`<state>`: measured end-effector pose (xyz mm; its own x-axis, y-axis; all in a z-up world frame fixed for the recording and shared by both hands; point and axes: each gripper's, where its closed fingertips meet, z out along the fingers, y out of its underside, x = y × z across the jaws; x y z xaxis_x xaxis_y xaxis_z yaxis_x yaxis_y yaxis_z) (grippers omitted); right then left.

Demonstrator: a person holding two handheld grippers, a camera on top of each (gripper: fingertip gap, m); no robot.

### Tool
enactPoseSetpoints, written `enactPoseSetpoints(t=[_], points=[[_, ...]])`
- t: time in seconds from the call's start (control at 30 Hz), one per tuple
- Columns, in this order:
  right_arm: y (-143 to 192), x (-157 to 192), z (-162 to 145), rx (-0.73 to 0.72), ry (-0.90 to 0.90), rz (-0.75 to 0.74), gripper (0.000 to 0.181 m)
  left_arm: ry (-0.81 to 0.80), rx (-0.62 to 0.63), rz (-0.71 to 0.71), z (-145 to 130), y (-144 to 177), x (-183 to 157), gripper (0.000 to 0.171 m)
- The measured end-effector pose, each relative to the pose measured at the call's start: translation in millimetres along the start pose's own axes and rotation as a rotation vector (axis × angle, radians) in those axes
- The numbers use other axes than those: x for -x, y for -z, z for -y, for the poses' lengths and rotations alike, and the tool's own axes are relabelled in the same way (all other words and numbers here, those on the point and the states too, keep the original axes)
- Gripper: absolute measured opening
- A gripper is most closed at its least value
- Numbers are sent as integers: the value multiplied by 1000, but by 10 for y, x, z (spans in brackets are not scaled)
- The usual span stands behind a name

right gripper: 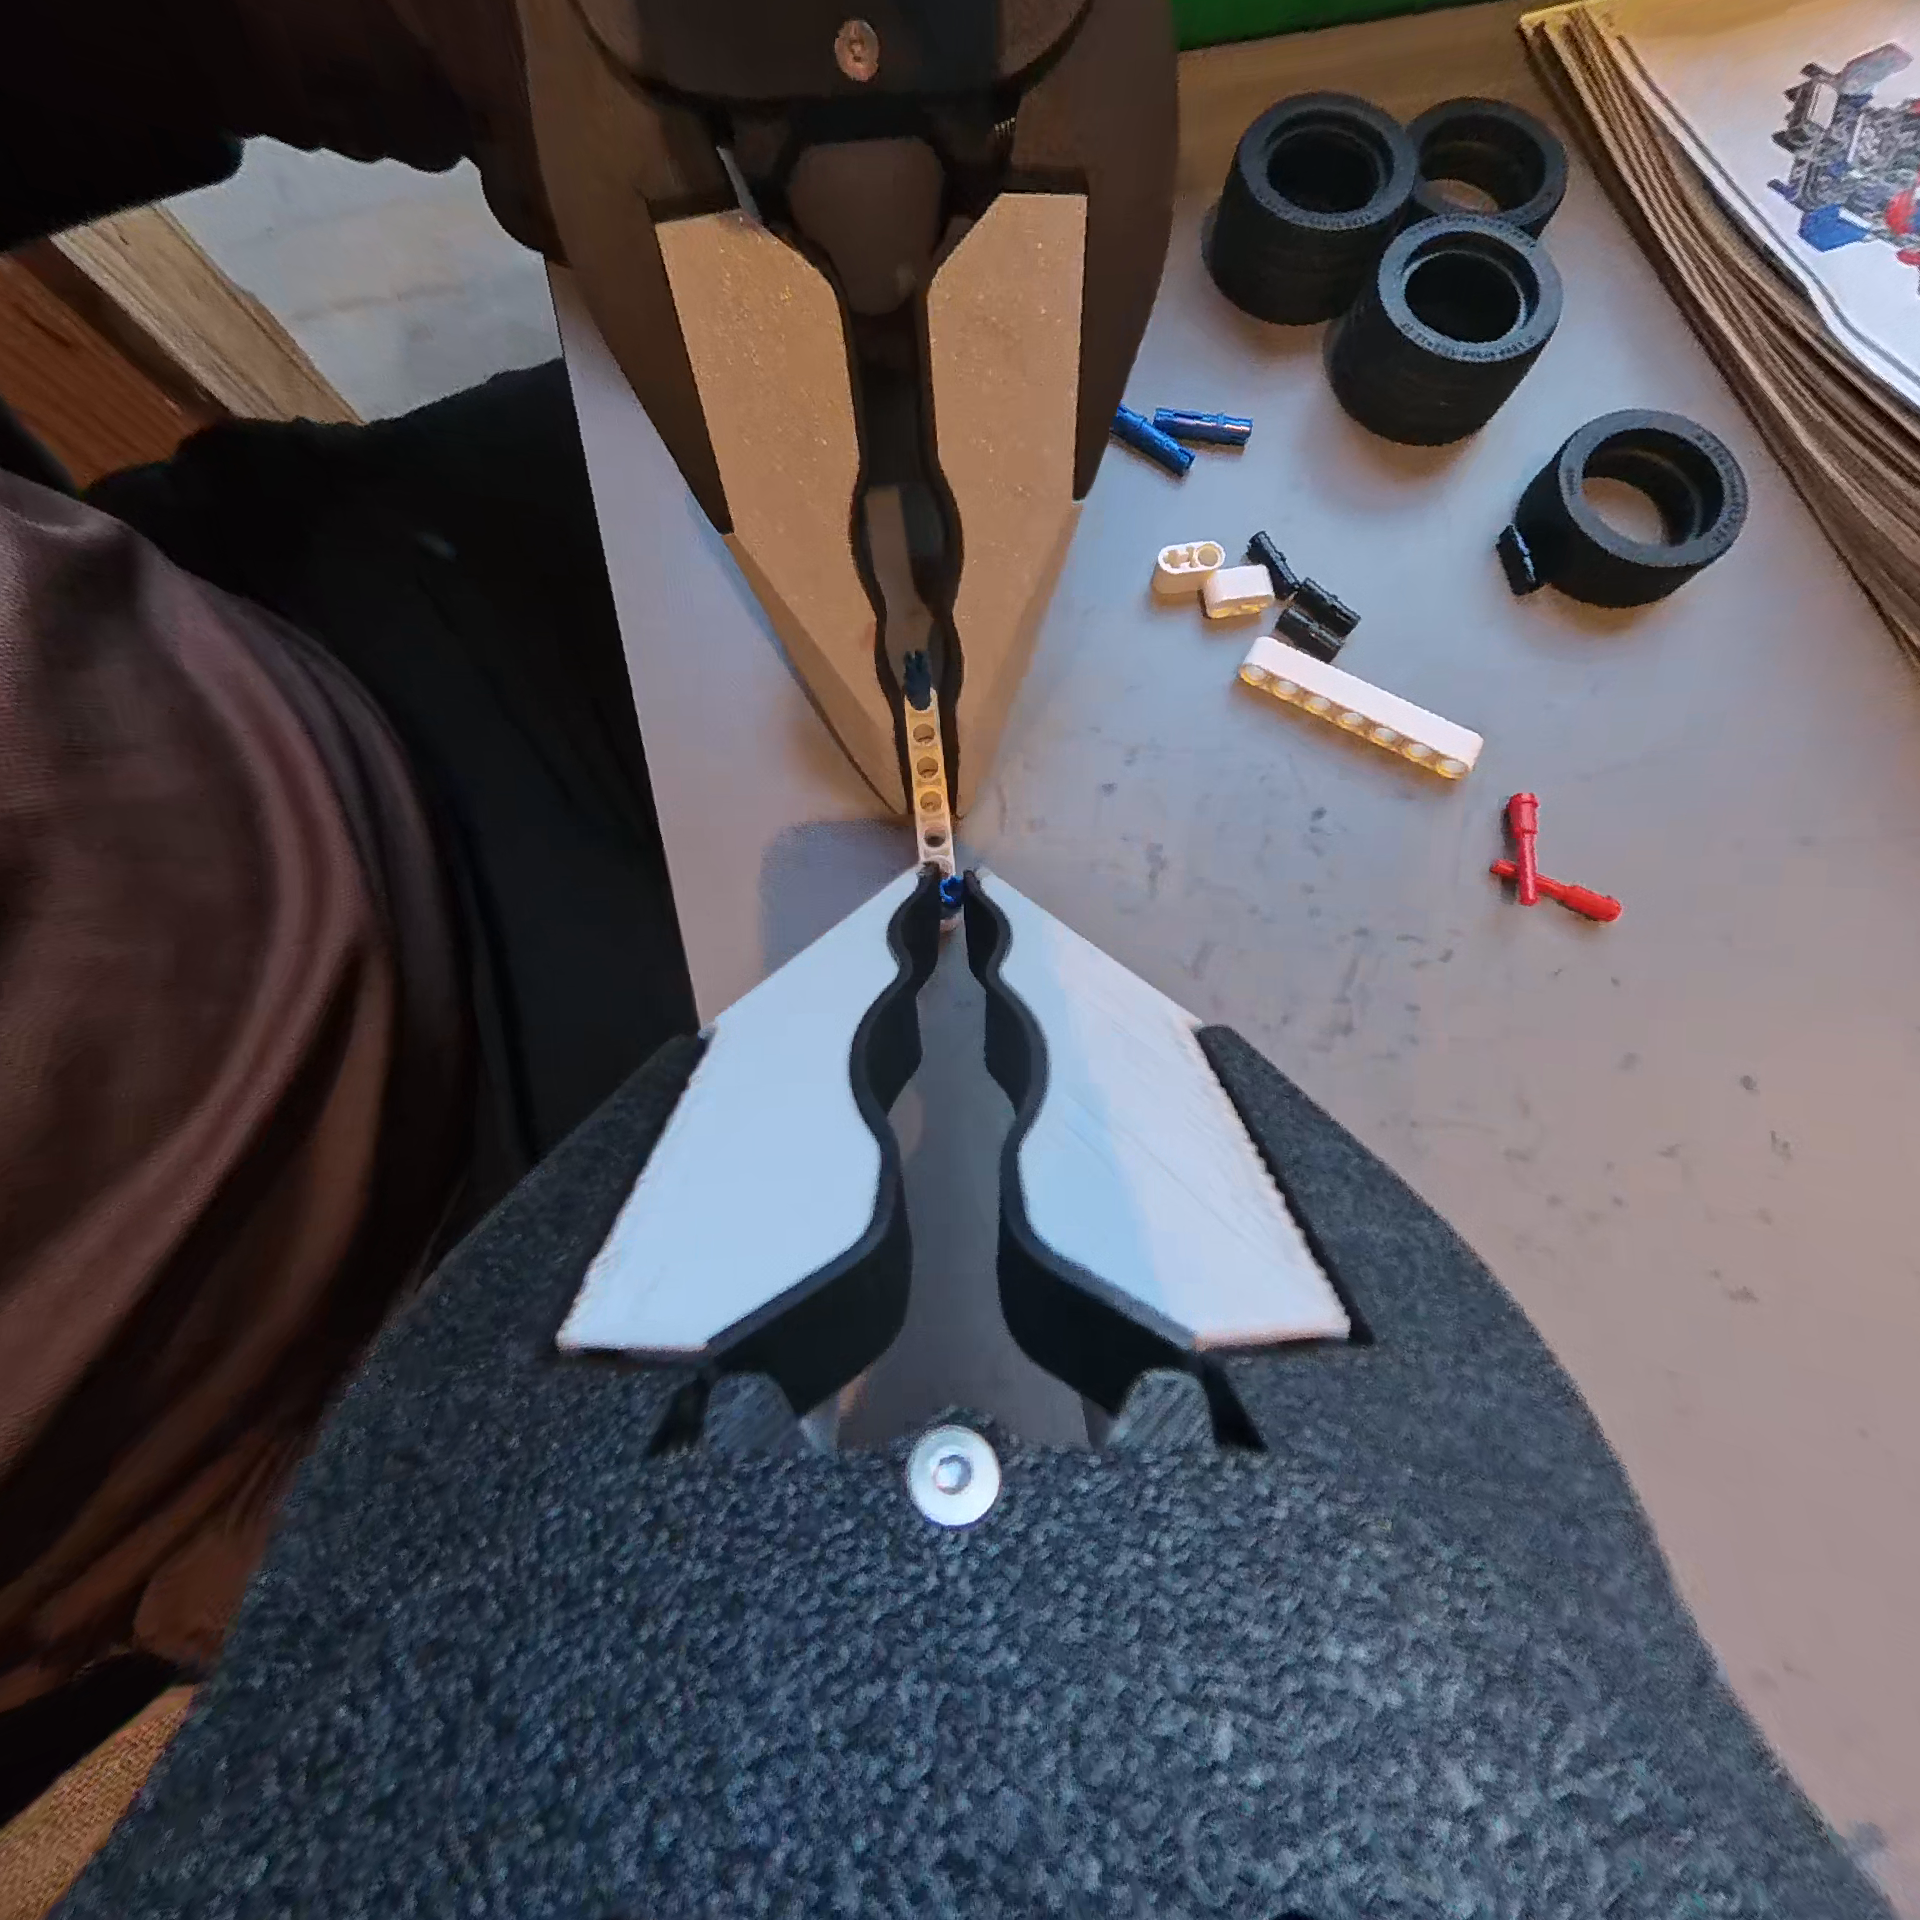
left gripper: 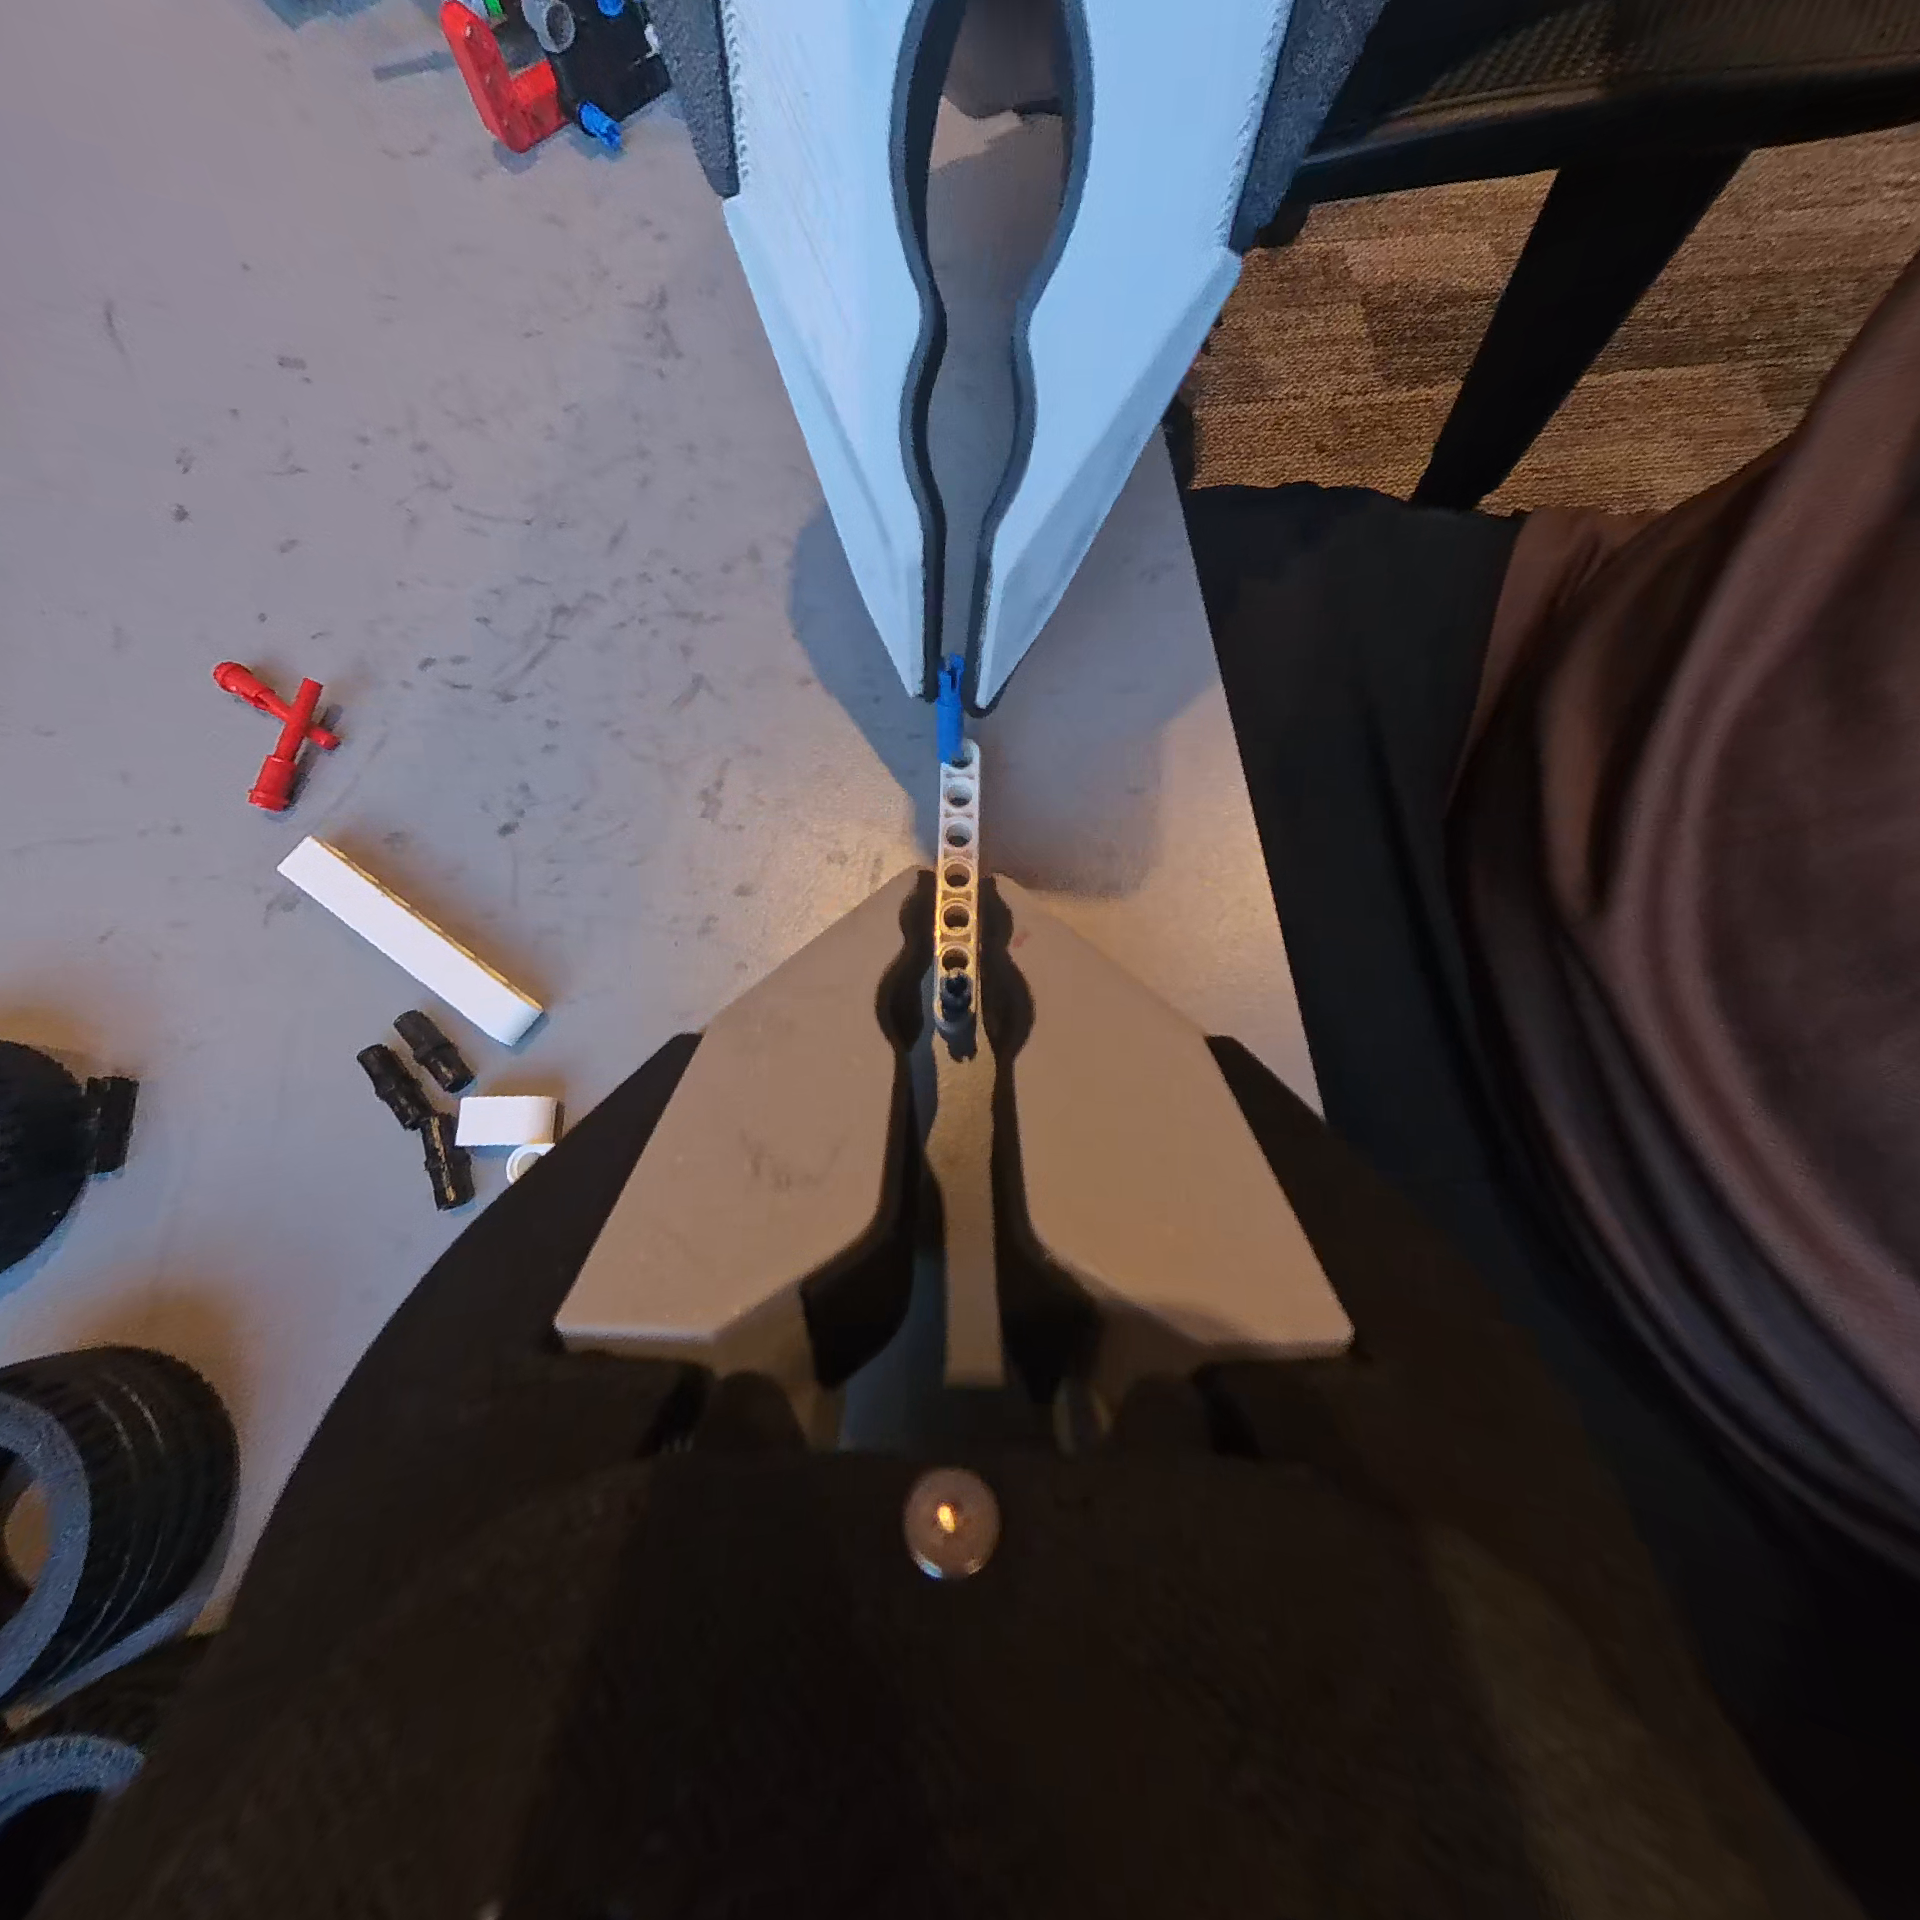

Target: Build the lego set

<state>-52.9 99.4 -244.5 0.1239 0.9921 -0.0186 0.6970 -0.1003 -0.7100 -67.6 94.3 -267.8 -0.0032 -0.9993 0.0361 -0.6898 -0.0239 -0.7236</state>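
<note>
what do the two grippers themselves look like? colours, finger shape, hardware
Left gripper: smooth black body, tan-grey wedge fingers tapering to a point, black wavy inner pads, one silver screw at the centre. Right gripper: rough speckled black body, pale white-blue wedge fingers with the same wavy black pads, and a silver screw. No cables visible.

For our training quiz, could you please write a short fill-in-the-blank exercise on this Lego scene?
1. The left hand-held gripper is shut on a white ____ with a row of holes.
2. The right hand-held gripper pinches a ____ pin at the beam's end hole.
3. Loose black ____ lie beside the instruction booklet.

Missing words: beam; blue; tyres
</note>
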Motion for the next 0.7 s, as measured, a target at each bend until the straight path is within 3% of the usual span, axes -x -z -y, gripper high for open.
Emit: enactPoseSetpoints(t=[0.23, 0.47, 0.7], points=[[-7, 23, -13, 57, 71, -19, 4, 0, 0, 0, -1, -1, 1, 5], [-34, 67, -11, 166, 319, -63, 4, 4, 0, -3, -2, -1, 1, 5], [-7, 50, -43, 177, 356, -44, 4, 4, 0, 3, 0, -2, 8, 5]])
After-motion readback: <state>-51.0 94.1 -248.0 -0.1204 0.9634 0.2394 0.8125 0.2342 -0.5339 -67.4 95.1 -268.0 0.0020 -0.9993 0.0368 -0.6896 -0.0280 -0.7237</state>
